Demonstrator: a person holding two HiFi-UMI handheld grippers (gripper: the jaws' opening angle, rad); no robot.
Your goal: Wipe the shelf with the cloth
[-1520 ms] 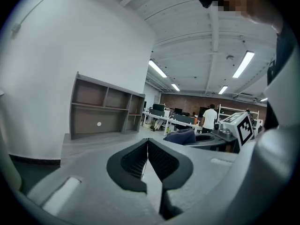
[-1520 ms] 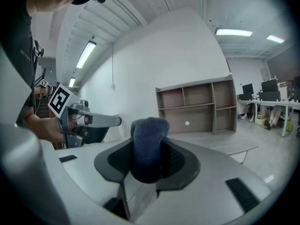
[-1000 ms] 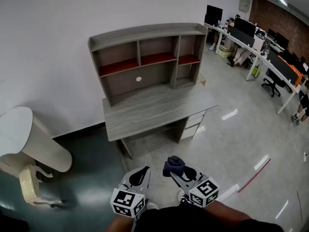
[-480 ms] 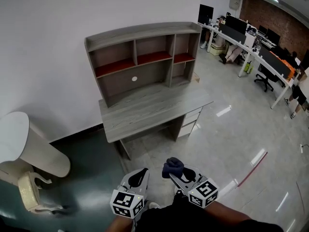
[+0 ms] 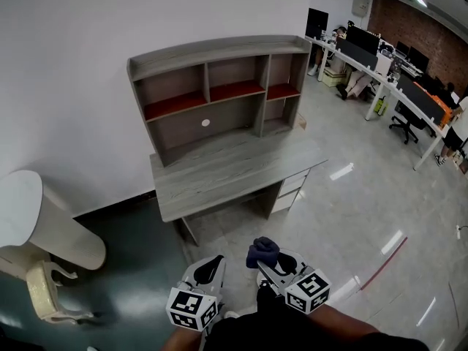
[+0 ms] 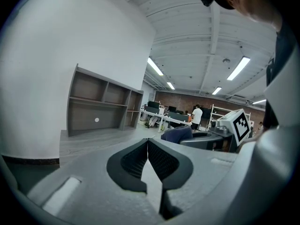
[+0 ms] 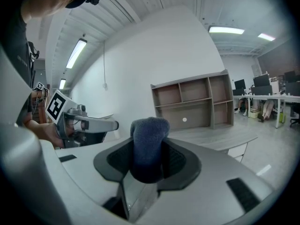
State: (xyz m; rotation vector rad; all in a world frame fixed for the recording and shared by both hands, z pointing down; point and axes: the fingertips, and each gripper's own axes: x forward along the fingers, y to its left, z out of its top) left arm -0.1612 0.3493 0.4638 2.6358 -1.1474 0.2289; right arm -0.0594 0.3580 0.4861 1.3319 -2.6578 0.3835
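Note:
A grey wooden shelf unit (image 5: 219, 86) with red-lined upper compartments stands on a grey desk (image 5: 234, 168) against the white wall, well ahead of me; it also shows in the left gripper view as the shelf unit (image 6: 101, 107) and in the right gripper view as the shelf unit (image 7: 194, 102). My right gripper (image 5: 265, 260) is shut on a rolled dark blue cloth (image 5: 262, 251), whose end sticks up between the jaws as the cloth (image 7: 148, 144). My left gripper (image 5: 211, 266) hangs beside it, shut and empty, its jaws meeting at the tips (image 6: 148, 142). Both are held low, near my body, far from the shelf.
A white rounded chair (image 5: 36, 225) stands at the left over dark green flooring. The desk has drawers (image 5: 291, 187) on its right side. Office desks with monitors and seated people (image 5: 387, 64) fill the far right. A glossy grey floor (image 5: 351, 218) lies between me and the desk.
The view has shifted slightly, with the desk and shelf now a little nearer. Both grippers keep the same pose, the cloth still clamped in the right one.

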